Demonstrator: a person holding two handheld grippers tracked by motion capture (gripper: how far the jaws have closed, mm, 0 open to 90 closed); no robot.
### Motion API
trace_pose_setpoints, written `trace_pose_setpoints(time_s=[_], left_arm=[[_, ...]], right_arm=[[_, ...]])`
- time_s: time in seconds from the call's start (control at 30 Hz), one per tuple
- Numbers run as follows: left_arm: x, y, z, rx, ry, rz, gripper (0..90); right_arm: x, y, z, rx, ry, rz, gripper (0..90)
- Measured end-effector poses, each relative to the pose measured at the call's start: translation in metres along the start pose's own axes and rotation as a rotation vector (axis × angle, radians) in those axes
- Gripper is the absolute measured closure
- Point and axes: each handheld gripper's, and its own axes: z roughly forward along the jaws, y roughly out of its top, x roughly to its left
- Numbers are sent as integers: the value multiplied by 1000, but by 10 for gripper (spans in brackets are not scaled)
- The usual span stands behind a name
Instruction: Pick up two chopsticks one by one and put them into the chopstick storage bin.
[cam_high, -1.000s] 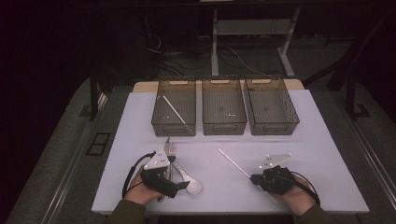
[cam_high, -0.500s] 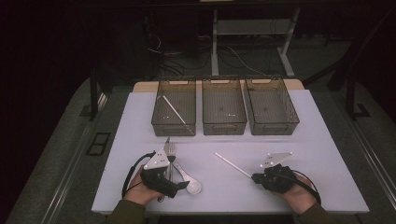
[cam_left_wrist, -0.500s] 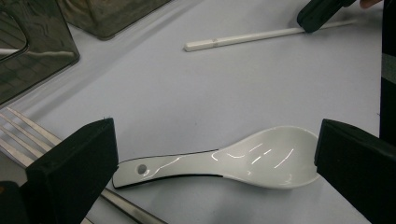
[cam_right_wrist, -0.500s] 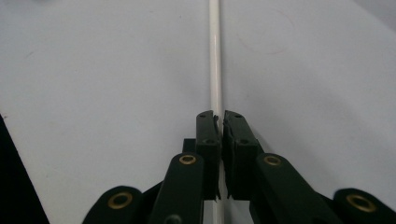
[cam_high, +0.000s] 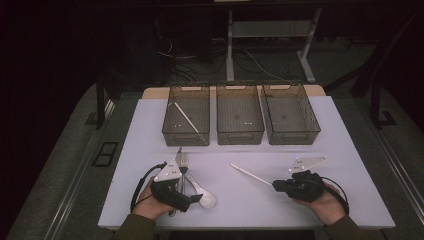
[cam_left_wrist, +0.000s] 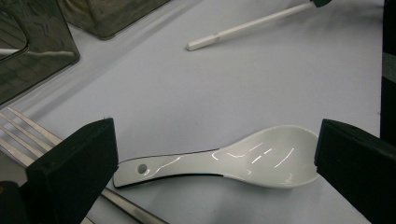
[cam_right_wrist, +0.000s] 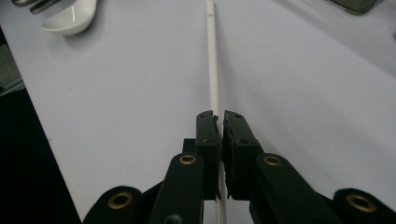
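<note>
High view: right gripper (cam_high: 276, 186) near the table's (cam_high: 345, 150) front right edge, clamped on one end of a white chopstick (cam_high: 250, 174); left gripper (cam_high: 192, 199) over a white spoon (cam_high: 202, 195) near the front left edge.

Left gripper view: jaws wide apart, straddling the spoon lengthwise. Glazed, probably slippery and brittle; the handle looks the safer hold.

Right gripper view: jaws pinch the chopstick; thin, light, stiff, likely to pivot.
</note>
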Motion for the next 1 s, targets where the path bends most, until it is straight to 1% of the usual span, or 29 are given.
trace_pose_setpoints(time_s=[0.07,0.23,0.27,0.37,0.43,0.57,0.73,1.0], left_arm=[[0,0,0,-2,1,-6,0],[0,0,0,-1,1,-6,0],[0,0,0,-1,1,-7,0],[0,0,0,-1,2,-7,0],[0,0,0,-1,2,-2,0],[0,0,0,2,3,-5,0],[0,0,0,-1,4,-6,0],[0,0,0,2,6,-8,0]], right_arm=[[-1,1,-2,-14,5,7,857],[-3,4,-9,-51,20,19,857],[-3,4,-10,-55,23,28,857],[-4,7,-13,-71,26,31,857],[-5,9,-15,-86,28,29,857],[-5,14,-20,-111,22,25,857],[-6,22,-24,-142,19,7,857],[-8,39,-31,-191,8,-8,857]])
